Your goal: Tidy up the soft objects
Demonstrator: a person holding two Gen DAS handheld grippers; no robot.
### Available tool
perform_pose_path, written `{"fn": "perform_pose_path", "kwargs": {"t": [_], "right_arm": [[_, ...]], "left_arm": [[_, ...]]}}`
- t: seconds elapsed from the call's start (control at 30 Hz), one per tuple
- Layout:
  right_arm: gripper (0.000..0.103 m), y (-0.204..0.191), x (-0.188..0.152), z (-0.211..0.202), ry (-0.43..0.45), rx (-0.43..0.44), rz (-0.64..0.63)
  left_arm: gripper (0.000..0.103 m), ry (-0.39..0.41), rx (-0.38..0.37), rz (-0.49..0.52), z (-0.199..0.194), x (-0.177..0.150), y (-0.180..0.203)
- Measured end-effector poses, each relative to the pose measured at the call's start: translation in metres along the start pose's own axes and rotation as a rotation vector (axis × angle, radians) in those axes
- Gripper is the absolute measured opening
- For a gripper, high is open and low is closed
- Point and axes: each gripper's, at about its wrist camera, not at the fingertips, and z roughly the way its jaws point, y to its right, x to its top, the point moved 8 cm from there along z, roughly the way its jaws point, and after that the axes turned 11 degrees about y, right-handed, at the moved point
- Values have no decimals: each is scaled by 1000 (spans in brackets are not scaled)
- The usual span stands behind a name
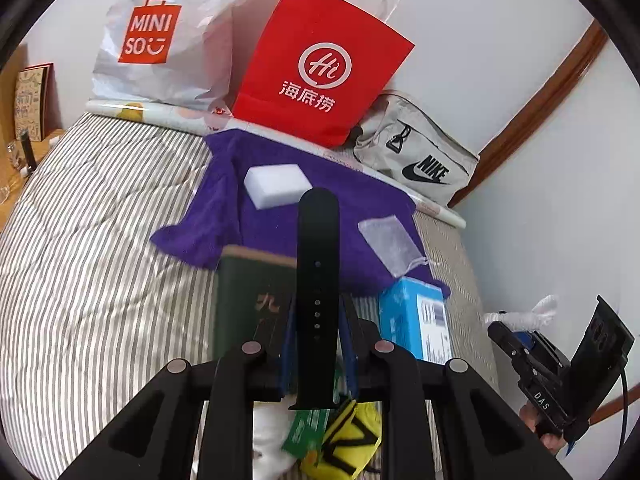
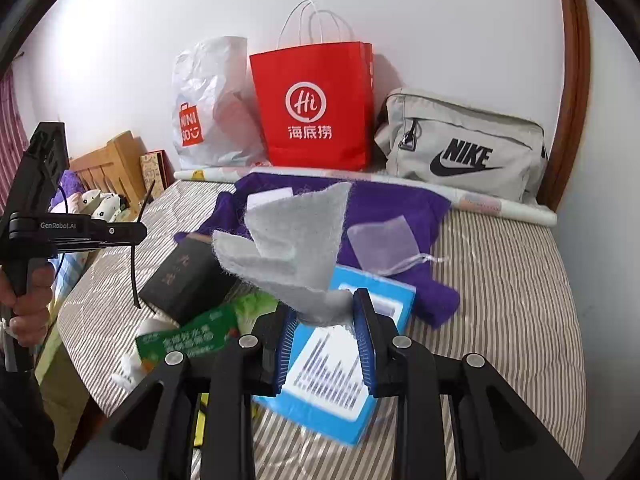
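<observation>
Step in hand: both claws are loaded and held above the bed (image 2: 500, 280); I judge this the carry stage, with soft items going toward the purple towel (image 1: 280, 216).
Left claw (image 1: 316, 344): clamped narrow on a black watch strap (image 1: 318, 264), which stands upright between the blue pads and points toward 12 o'clock.
Right claw (image 2: 326, 344): pinching the lower tip of a crumpled grey felt cloth (image 2: 292, 252), which fans upward clear of the bed.
Already on the towel: a white sponge block (image 1: 278, 184) at about 11 o'clock from the strap tip, and a sheer drawstring pouch (image 1: 390, 244) at about 3 o'clock.
Hard items nearby: a dark green box (image 1: 248, 300) and a light blue carton (image 2: 340, 360), both lying at the towel's near edge.
Back wall: a red paper bag (image 2: 316, 108), a white plastic bag (image 2: 208, 112) and a grey Nike bag (image 2: 460, 148), standing at 12 o'clock.
Next move calls for: carrying each item over a bare patch of towel, lowering it clear of the sponge and pouch, then spreading the claw.
Risk: the limp felt could drape over the pouch.
</observation>
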Motion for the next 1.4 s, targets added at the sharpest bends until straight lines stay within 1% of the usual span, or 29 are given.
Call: {"fn": "perform_pose_path", "kwargs": {"t": [0.17,0.3,0.63,0.73,0.9,1.1,1.23,1.27,1.4], "right_arm": [[29,6,11,16,-2,-4,-5],[29,14,18,34,-10,-10,-5],[29,32,24,85,-40,-11,6],[29,39,25,101,-50,-17,6],[29,49,24,127,-75,-28,-1],[29,56,16,152,-115,-15,-7],[29,58,11,162,-139,2,0],[29,57,10,164,-146,18,3],[29,62,6,173,-176,7,14]], "left_arm": [[20,10,0,-18,18,20,-2],[20,20,15,-25,34,38,-8],[20,31,41,-79,68,71,-27],[20,22,49,-89,83,78,-30],[20,3,58,-106,109,82,-37],[20,-50,93,-132,141,70,-54],[20,-90,140,-139,154,62,-66],[20,-96,145,-138,156,61,-68],[20,-109,152,-134,162,57,-71]]}}
